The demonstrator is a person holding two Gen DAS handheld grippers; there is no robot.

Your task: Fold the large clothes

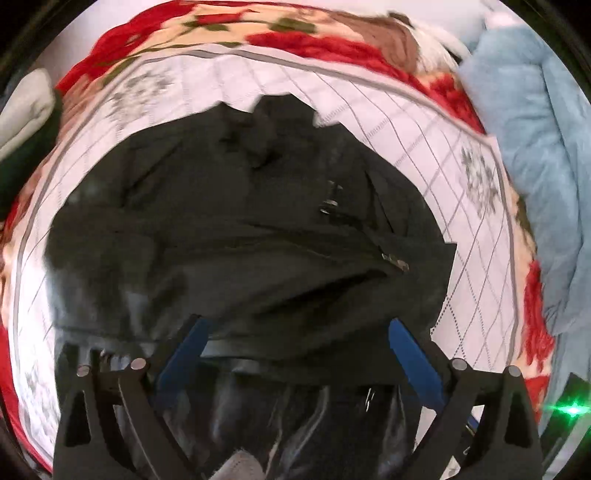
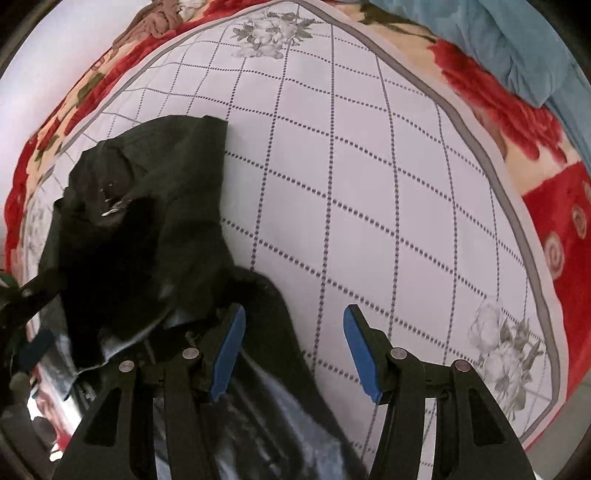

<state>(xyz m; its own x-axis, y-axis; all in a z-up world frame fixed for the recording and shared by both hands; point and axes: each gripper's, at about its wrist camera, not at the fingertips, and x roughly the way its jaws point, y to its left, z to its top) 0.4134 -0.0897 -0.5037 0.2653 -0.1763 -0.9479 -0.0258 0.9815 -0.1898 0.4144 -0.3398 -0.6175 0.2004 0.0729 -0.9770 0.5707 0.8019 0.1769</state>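
I am looking down on a bed covered by a red and cream floral blanket [image 1: 221, 22], with a white quilted mat [image 2: 369, 184] spread on top; the mat has a dotted grid, grey flower prints in its corners and a grey border. A light blue blanket [image 1: 535, 129] is bunched along the mat's far right edge, and pale and dark green folded cloths [image 1: 26, 118] sit past its far left corner. A green light glares at the lower right of the left wrist view.

A black jacket [image 1: 240, 221] lies crumpled on the left half of the mat, its long axis running from the near edge toward the far edge, with what looks like the collar at the far end. Metal zipper pulls [image 1: 397, 263] show on its front. Its near end spills over the mat's near edge, showing a shiny lining.

My left gripper [image 1: 295, 332] has its blue-padded fingers spread wide, straddling the jacket's near fold; the fabric covers the fingertips, so I cannot tell if they touch it. My right gripper [image 2: 293, 321] also has its fingers apart, the left pad at the jacket's right edge, the right pad over bare mat.

The picture is blurred by motion, and the jacket's sleeves are hard to make out.
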